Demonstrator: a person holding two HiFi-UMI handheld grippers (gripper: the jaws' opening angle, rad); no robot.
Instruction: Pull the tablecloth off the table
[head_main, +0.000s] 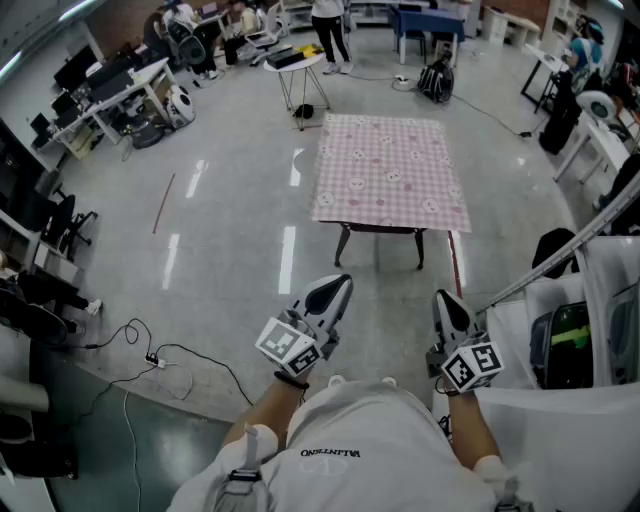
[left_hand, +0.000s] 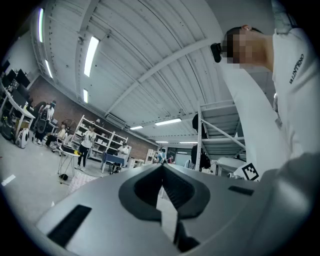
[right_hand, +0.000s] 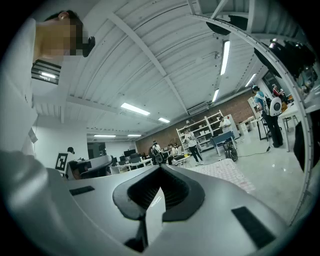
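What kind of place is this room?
Probably an open lab or workshop hall: desks with monitors along the left, storage shelves against a brick wall, and cables lying on the floor.

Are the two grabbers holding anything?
Nothing. The left gripper and right gripper are shut and empty; the tablecloth lies ahead, untouched.

bright | ceiling strips (left_hand: 91, 54) lit | floor (head_main: 240, 215) glare | fisheye edges | distance perhaps soft

Floor, lower left: black cables running to a power strip (head_main: 153, 357); red tape line (head_main: 163, 203) beyond. Far end: white side table (head_main: 296, 62), standing person (head_main: 330, 25), black backpack (head_main: 436, 80), blue table (head_main: 430, 22). Left: monitor desks (head_main: 105, 85).
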